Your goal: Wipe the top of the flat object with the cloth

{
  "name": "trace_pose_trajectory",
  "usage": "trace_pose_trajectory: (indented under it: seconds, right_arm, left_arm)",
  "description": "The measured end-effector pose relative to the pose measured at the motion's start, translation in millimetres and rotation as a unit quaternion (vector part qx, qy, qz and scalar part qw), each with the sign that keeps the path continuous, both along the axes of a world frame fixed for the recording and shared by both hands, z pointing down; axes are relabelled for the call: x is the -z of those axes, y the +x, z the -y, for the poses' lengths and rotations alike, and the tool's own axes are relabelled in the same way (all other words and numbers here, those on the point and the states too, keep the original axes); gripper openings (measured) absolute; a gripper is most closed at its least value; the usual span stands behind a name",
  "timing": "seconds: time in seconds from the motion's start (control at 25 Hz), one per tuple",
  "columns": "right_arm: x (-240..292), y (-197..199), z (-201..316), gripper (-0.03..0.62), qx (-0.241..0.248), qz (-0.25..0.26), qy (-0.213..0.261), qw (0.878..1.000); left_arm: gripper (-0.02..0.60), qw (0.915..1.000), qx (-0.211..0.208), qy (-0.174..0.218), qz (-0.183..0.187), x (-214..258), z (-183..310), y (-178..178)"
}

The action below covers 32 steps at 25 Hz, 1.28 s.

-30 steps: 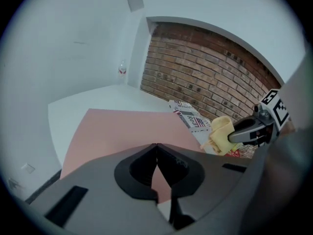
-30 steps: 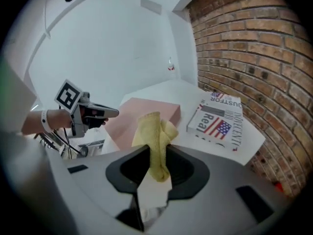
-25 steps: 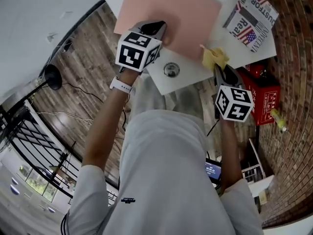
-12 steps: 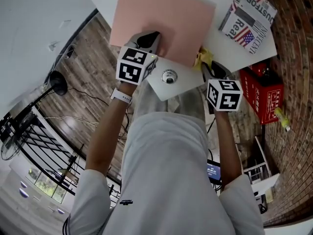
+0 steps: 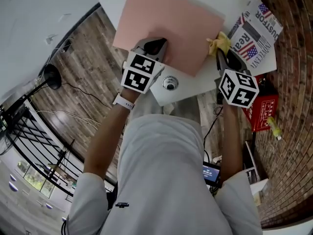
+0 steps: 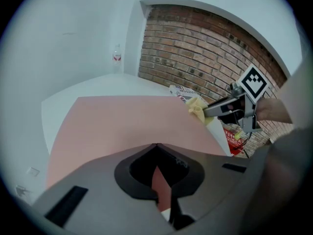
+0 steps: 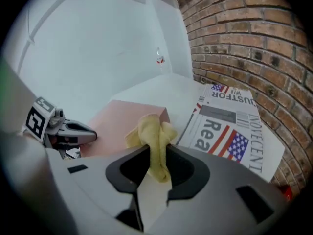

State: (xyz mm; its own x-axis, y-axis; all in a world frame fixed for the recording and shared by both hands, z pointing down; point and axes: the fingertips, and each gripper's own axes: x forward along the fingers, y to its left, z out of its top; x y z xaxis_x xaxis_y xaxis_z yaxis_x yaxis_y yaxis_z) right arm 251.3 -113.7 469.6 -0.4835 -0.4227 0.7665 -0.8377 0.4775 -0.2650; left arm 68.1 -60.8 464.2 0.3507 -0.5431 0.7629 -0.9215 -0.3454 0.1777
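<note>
Pinching the near edge of the flat pink rectangular board (image 5: 171, 21) is my left gripper (image 5: 157, 44), its jaws closed on that edge while the board lies flat on the white tabletop (image 5: 198, 78). My right gripper (image 5: 220, 54) is clenched on the crumpled yellow cloth (image 5: 218, 42), which bunches out past the jaws at the board's right-hand corner; I cannot tell whether it presses on the top. A folded newspaper with a flag print (image 5: 257, 31) lies just beside the board, right of the cloth.
</note>
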Motion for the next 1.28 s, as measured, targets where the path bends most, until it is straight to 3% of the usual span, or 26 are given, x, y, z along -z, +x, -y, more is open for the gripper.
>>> trace_pose_trajectory:
  seconds: [0.8,1.08,1.28]
  right_arm:
    - [25.2,-7.2,111.9,0.11,-0.051,0.001,0.057,0.997]
    - [25.9,-24.1,133.6,0.11,-0.031,-0.012,0.075,0.997]
    - [17.4,-43.6,138.3,0.11,0.033,-0.029,0.058,0.997]
  left_arm:
    - [0.018,0.9996,-0.015,-0.015,-0.018,-0.5,0.9,-0.4]
    - [0.018,0.9995,-0.017,-0.019,-0.018,-2.4,0.3,-7.2]
    - [0.018,0.9994,-0.017,-0.021,-0.02,-2.6,-0.6,-6.9]
